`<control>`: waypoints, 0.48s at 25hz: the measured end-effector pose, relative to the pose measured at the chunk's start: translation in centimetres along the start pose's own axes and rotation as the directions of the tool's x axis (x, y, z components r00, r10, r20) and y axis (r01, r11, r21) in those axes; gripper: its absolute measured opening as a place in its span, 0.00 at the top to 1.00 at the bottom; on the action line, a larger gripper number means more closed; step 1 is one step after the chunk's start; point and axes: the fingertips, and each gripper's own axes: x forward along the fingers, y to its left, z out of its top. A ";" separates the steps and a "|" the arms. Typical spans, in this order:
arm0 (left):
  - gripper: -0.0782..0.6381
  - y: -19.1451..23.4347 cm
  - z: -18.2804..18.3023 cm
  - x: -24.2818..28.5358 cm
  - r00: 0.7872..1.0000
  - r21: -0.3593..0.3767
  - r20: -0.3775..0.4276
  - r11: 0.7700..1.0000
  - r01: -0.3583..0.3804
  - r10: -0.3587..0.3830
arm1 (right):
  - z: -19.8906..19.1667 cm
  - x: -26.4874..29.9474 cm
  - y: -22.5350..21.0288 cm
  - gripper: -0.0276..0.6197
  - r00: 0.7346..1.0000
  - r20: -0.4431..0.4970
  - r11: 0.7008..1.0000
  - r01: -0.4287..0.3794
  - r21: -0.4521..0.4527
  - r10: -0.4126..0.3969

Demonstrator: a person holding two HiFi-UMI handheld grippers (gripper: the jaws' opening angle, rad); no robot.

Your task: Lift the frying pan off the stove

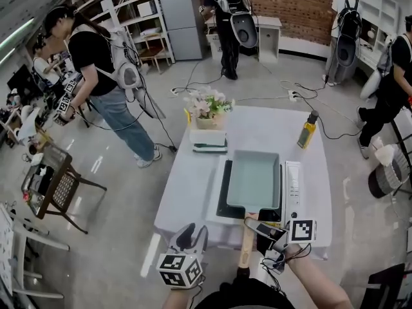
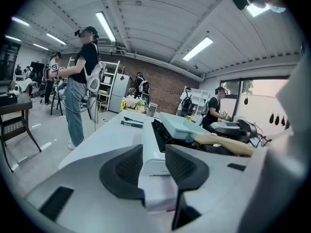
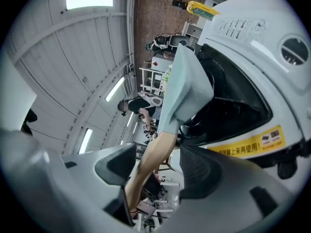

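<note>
Stove (image 1: 293,184) top hidden under frying pan (image 1: 254,180), handle (image 1: 244,253) partly masked by right gripper (image 1: 253,225), jaws open astride it, left gripper (image 1: 192,235) jaws apart at tabletop (image 1: 257,129) near edge.

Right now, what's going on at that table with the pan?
The frying pan sits on the stove, not lifted. The right gripper has its jaws open around the pan's handle, not clamped. The left gripper sits at the near edge of the table, jaws apart; whether it pinches the edge is unclear.
</note>
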 end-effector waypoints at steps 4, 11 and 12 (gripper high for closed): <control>0.72 0.0 -0.4 0.0 1.000 -0.012 -0.004 1.000 0.001 -0.001 | 0.7 1.1 -0.4 0.54 1.000 -0.005 1.000 -0.010 0.003 0.010; 0.72 -0.1 -1.0 0.3 1.000 -0.041 -0.015 0.999 0.007 -0.008 | 1.2 2.1 -1.2 0.57 0.999 -0.046 1.000 0.005 0.008 -0.005; 0.72 -0.2 -1.0 0.4 1.000 -0.041 -0.017 0.999 0.013 -0.014 | 1.3 2.3 -1.2 0.57 0.999 -0.053 1.000 0.002 0.003 -0.002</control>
